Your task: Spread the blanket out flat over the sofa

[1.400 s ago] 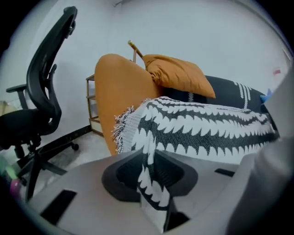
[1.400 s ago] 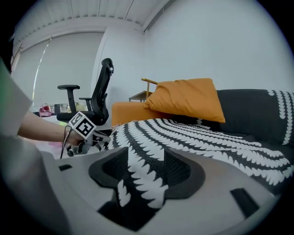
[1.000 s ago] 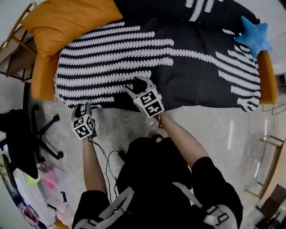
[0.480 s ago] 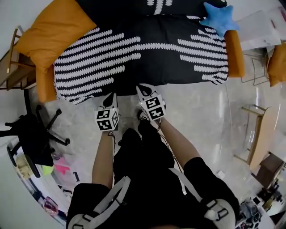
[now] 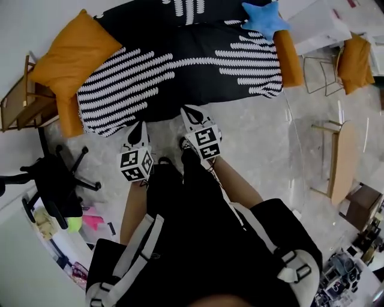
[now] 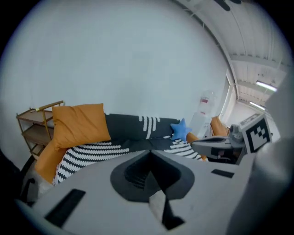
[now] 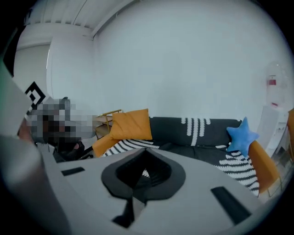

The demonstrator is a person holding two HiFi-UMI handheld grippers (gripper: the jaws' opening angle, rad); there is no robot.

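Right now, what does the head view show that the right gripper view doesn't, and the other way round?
Only the head view shows the person's arms, the pale floor and a wooden table off to the right. Only the right gripper view shows the ceiling and a close look along the right gripper, shut with nothing between its jaws. Both show the striped blanket spread over the sofa, the orange cushion and the blue star pillow.
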